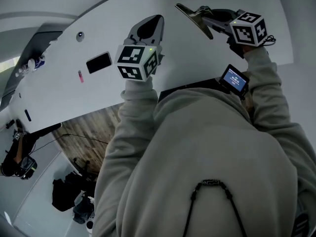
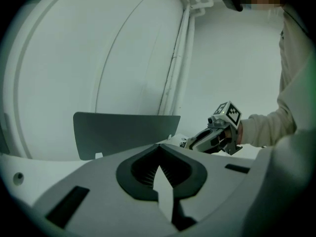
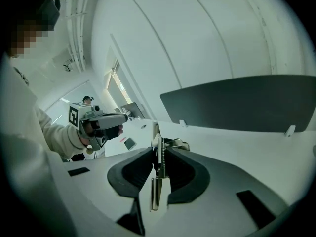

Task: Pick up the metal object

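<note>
White desk (image 1: 59,93), viewed from above, with both tools held over it. Right tool (image 3: 159,151): jaws clamped on the metal object (image 3: 155,194), a thin sprung piece gripped edge-on, apparently clear of the desk. Left tool (image 2: 159,167): jaws together, nothing between them. Step judged in hand: the lift. It calls for constant grip pressure and a steady wrist, since so thin a piece may pivot between the pads.
</note>
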`<control>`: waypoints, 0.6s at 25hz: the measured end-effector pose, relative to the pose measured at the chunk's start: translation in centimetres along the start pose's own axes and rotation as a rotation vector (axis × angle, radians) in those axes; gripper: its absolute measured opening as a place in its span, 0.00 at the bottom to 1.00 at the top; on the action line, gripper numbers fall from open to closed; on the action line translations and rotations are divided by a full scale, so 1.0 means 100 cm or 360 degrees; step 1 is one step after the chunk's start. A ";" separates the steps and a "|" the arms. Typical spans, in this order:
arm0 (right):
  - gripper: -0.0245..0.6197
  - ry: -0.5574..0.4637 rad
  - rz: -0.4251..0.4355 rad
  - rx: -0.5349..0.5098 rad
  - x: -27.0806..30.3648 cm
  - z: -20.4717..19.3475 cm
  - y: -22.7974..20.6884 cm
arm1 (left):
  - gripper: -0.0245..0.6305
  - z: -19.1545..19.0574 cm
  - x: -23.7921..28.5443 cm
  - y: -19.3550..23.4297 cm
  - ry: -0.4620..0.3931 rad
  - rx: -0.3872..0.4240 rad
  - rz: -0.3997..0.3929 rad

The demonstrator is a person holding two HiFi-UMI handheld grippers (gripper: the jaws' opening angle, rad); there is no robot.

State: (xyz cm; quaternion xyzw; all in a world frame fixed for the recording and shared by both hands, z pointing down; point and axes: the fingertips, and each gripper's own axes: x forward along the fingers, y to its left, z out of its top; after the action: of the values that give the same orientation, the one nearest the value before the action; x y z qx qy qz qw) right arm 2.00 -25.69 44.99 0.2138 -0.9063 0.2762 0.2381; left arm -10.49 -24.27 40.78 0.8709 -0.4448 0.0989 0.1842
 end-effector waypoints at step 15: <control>0.19 -0.0280 -0.0088 -0.0282 -0.070 0.106 0.037 | 0.04 0.099 -0.016 -0.019 -0.0195 0.0231 0.0004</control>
State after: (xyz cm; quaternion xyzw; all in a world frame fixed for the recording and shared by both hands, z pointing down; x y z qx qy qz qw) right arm 2.31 -27.51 31.94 0.2403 -0.9383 0.1684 0.1832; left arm -9.85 -26.10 30.79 0.8858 -0.4480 0.0775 0.0930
